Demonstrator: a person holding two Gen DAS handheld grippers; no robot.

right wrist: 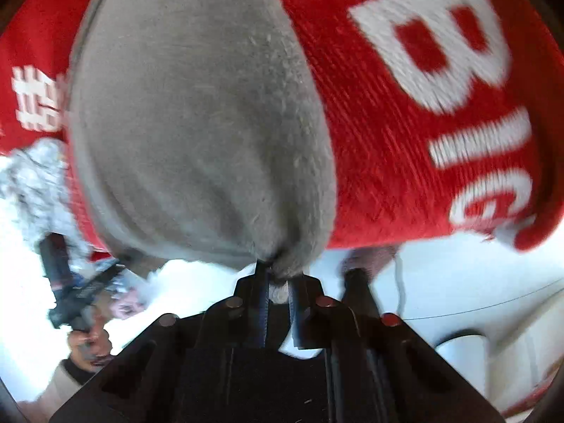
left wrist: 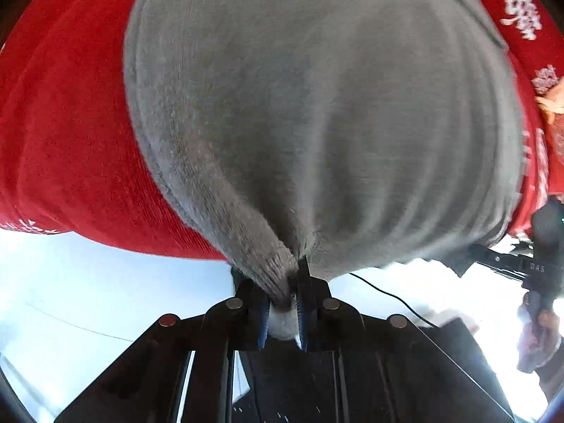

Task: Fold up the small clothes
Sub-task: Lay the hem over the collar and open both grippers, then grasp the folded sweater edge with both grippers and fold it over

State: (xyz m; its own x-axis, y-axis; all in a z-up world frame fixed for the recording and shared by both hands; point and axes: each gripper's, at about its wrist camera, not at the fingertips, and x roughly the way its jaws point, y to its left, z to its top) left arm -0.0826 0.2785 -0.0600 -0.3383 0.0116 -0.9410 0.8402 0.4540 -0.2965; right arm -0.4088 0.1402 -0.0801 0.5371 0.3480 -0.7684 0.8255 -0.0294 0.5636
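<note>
A small grey garment (left wrist: 317,112) lies spread over a red knitted garment (left wrist: 70,134) with white lettering. My left gripper (left wrist: 283,282) is shut on one bunched corner of the grey cloth, which is pinched between the black jaws. In the right wrist view the same grey garment (right wrist: 197,134) fills the centre, and my right gripper (right wrist: 278,276) is shut on another gathered corner of it. The red garment (right wrist: 405,148) shows large white letters to the right. Each view catches the other gripper at its edge: the right gripper (left wrist: 507,264) and the left gripper (right wrist: 84,289), each held by a hand.
A white surface (left wrist: 88,282) lies under the clothes. A thin black cable (left wrist: 387,294) trails across it. A fluffy grey-white item (right wrist: 31,183) sits at the left, and a thin white cord (right wrist: 398,282) hangs near the red hem. A pale cylinder (right wrist: 461,343) is at the lower right.
</note>
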